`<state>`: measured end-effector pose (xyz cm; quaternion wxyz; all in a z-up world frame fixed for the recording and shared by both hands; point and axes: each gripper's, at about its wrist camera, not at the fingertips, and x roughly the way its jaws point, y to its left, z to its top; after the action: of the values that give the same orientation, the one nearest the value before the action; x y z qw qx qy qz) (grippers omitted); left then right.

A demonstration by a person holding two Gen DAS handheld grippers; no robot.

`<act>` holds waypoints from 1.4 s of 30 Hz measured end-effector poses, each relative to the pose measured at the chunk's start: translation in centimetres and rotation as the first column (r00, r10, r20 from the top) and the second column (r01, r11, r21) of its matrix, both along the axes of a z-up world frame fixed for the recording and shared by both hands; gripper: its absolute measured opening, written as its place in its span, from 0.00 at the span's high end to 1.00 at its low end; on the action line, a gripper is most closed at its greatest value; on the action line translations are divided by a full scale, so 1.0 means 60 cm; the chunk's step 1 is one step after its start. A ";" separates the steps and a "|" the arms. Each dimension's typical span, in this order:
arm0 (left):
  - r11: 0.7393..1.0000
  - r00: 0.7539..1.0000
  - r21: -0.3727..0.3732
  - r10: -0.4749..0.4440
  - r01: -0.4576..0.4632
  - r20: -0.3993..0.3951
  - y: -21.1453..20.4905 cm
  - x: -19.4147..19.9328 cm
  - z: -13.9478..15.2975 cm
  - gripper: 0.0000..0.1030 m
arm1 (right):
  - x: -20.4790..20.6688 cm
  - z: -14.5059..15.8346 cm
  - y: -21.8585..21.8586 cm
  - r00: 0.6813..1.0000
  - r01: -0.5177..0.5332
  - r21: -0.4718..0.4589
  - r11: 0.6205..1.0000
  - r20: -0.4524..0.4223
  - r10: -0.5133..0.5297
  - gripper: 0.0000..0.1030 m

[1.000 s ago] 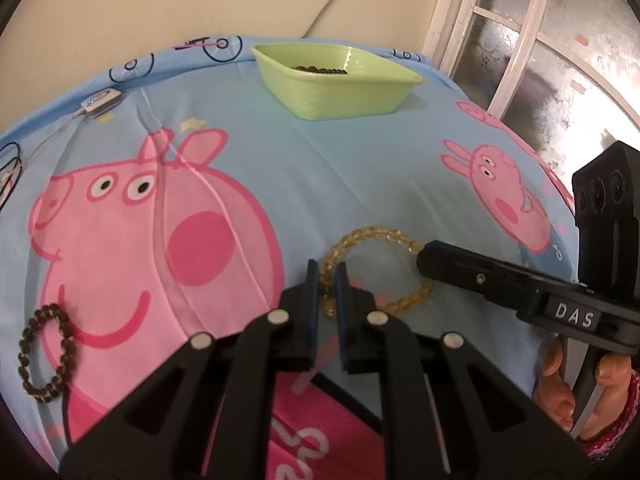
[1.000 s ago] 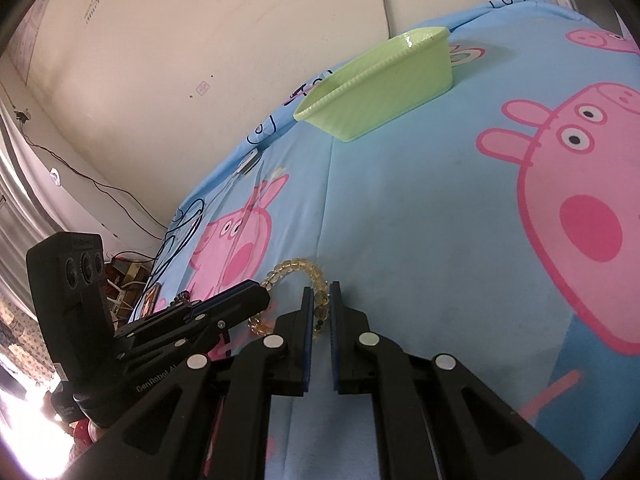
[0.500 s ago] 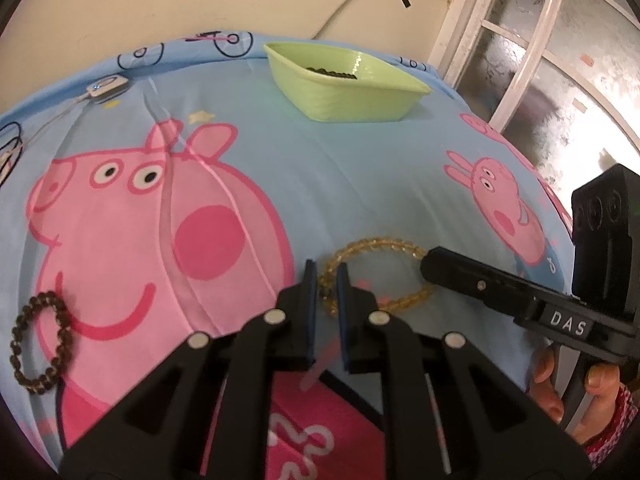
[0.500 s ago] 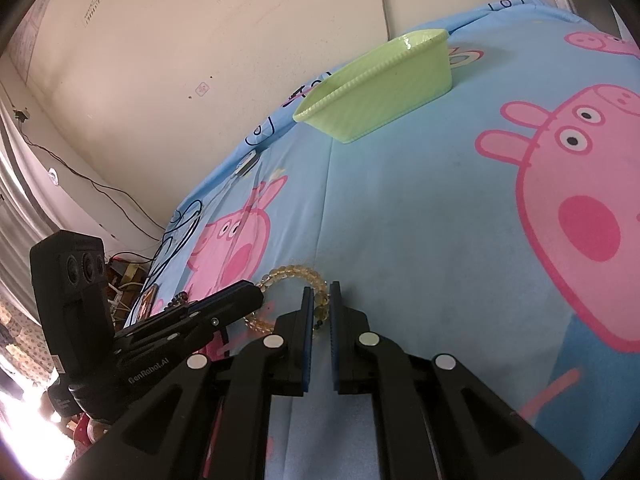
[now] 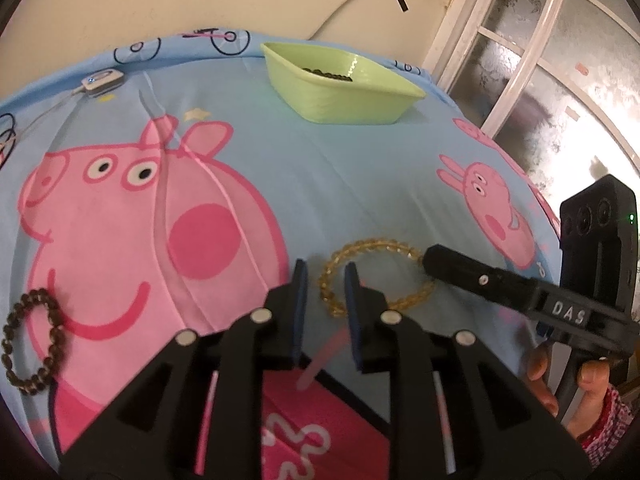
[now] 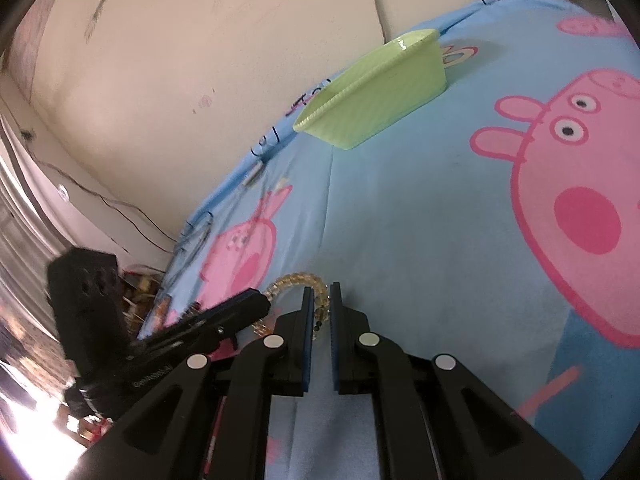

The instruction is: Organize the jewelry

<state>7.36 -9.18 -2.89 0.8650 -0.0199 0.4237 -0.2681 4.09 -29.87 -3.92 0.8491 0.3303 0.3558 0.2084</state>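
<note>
On my left wrist feed the left gripper (image 5: 324,276) has its jaws parted, and the near arc of the amber bead bracelet (image 5: 374,246) lies on the sheet in the gap between them — the beads touch neither pad that I can see. The rest of the loop curves away to the right, where the right gripper (image 5: 430,260) comes in from the side with its tip at the bracelet's far edge. On my right wrist feed that right gripper (image 6: 320,294) has its jaws drawn in close on the amber bead bracelet (image 6: 294,280), a few beads sitting right between the pads — clenched on it, as far as I can tell. The left gripper (image 6: 260,300) shows there as a dark, blurred shape at the loop's other side. All of this lies on the blue cartoon-pig bedsheet (image 5: 320,168). Far back near the wall stands the green tray (image 5: 340,84), with dark beads in its bottom. A dark bead bracelet (image 5: 34,340) lies well apart at the sheet's left edge.
</note>
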 end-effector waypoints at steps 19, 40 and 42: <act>1.000 1.000 0.000 0.001 -0.001 -0.001 0.000 0.005 -0.001 0.82 | -0.003 -0.003 -0.013 1.000 0.004 0.072 0.997 0.011 -0.004 1.00; 0.999 0.999 0.011 -0.049 0.049 0.011 -0.006 0.002 0.001 0.65 | 0.005 0.009 0.016 1.000 -0.005 -0.067 0.998 -0.019 0.004 1.00; 0.998 0.998 -0.008 -0.061 0.061 0.009 -0.003 0.001 0.001 0.60 | 0.008 0.009 0.016 1.000 -0.013 -0.078 0.997 -0.024 0.011 1.00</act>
<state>7.44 -9.36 -2.84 0.8581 -0.0094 0.4193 -0.2963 4.55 -28.89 -3.40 0.8558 0.2970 0.3756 0.1955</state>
